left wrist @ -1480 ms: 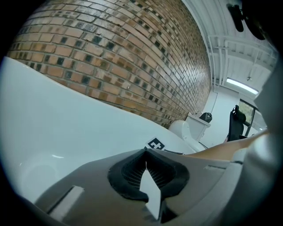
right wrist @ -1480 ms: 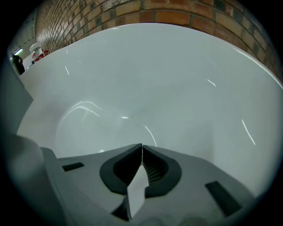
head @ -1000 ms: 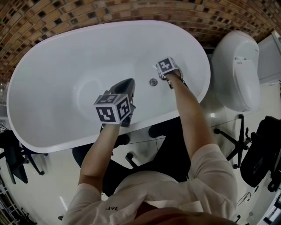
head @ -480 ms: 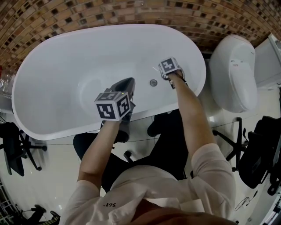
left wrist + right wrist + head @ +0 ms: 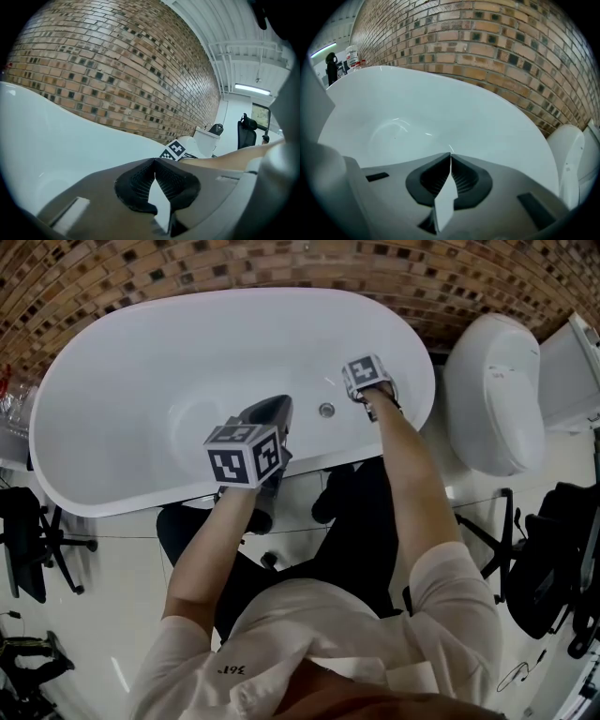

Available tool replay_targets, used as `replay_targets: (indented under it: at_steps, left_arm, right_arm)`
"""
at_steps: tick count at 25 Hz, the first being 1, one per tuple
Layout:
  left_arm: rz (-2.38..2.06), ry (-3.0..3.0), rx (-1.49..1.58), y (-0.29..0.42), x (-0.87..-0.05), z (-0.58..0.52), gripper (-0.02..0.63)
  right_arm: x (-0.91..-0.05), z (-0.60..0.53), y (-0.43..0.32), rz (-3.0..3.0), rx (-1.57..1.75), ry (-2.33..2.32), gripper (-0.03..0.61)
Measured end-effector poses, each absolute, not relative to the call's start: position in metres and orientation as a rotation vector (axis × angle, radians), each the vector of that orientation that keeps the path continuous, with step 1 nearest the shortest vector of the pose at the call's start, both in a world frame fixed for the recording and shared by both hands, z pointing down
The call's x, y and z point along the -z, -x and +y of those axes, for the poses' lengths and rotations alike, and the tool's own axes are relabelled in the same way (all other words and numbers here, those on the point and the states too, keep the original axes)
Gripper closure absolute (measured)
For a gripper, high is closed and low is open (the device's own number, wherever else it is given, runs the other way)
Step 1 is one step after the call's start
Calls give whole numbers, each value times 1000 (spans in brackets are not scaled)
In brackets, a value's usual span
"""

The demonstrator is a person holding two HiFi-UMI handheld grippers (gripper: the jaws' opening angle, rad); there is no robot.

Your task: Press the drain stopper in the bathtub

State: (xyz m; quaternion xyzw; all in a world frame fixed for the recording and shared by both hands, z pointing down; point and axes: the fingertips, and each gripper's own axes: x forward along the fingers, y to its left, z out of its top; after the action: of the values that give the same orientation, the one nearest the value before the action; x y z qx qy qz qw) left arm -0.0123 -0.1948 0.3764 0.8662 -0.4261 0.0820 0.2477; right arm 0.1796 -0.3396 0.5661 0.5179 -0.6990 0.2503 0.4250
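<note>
Head view: left gripper (image 5: 275, 409) and right gripper (image 5: 360, 380), jaws closed on nothing, flank the drain stopper (image 5: 326, 410); approach stage, downward press judged next.

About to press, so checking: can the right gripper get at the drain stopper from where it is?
Probably yes. The right gripper, jaws together, sits just beside the drain stopper, with only bare bathtub between them.

Wore a pale short-sleeved shirt (image 5: 375, 624) with small dark print near the collar. Showed grey moulded shells on left gripper (image 5: 154, 160) and right gripper (image 5: 450, 154), with black ribbed pads (image 5: 138, 183) inside. Bore a white left cube (image 5: 246, 454) and right cube (image 5: 367, 374), each with black square markers.
</note>
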Motion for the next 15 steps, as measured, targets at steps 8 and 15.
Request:
replay_targets:
  at_steps: [8, 15]
  left_arm:
    - [-1175, -2371, -192, 19, -363, -185, 606]
    - [-1194, -2389, -161, 20, -349, -176, 606]
  right_arm:
    - [-541, -327, -175, -1763, -599, -1314, 561]
    - [-513, -322, -167, -1826, -533, -1320, 561]
